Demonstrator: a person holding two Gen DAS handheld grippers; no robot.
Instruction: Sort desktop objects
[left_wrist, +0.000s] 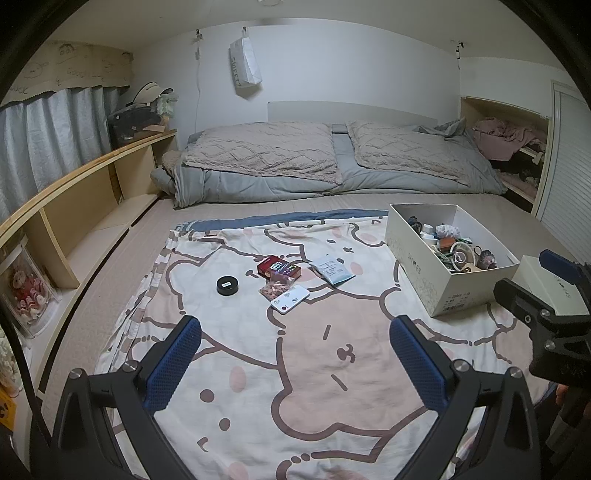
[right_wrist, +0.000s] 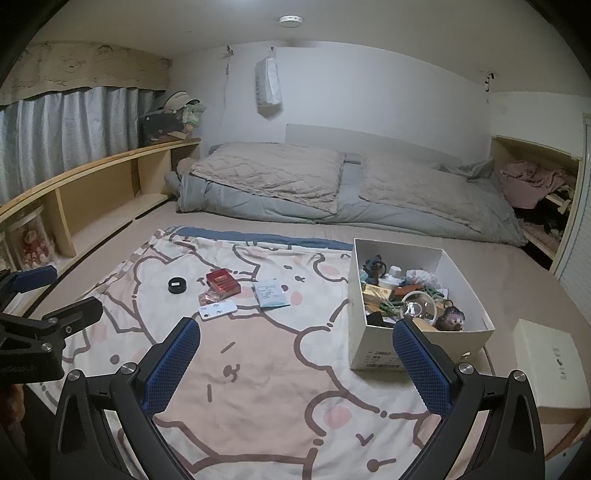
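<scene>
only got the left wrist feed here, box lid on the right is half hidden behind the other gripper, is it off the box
Observer: Yes. In the right wrist view the lid lies flat beside the shoe box, apart from it.
Operator: right gripper holding anything
Observer: No, the right gripper is open and empty.
Operator: any ceiling light
Observer: A round ceiling fixture sits above the hanging white bag.

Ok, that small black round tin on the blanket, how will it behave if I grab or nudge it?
The black round tin lies flat and squat, so it probably won't tip. Its curved side may slip between the fingers unless gripped across the middle. The blanket under it is soft, so a push would likely drag cloth rather than slide it cleanly.
</scene>
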